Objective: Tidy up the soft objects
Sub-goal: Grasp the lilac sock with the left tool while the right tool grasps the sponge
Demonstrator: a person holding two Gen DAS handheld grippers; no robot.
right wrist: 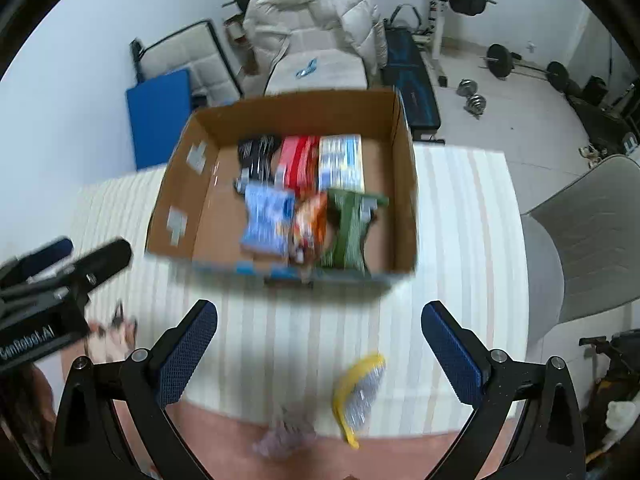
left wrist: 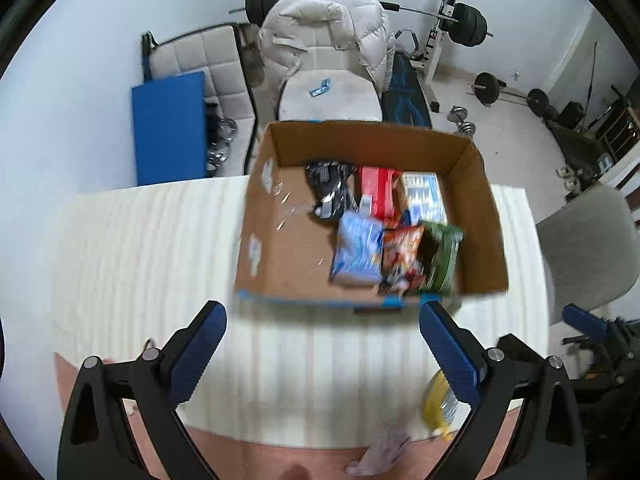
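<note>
Tongs, left gripper (left wrist: 322,350) and right gripper (right wrist: 320,350), hang released, grasping nothing. Yellow packet (right wrist: 360,394) at the table's (right wrist: 460,240) near edge could slide off if nudged.

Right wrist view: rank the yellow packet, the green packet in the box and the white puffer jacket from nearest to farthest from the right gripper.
1. Yellow packet, on the table between the open right gripper fingers.
2. Green packet, in the cardboard box, right side.
3. White puffer jacket, draped over the chair beyond the box.
</note>
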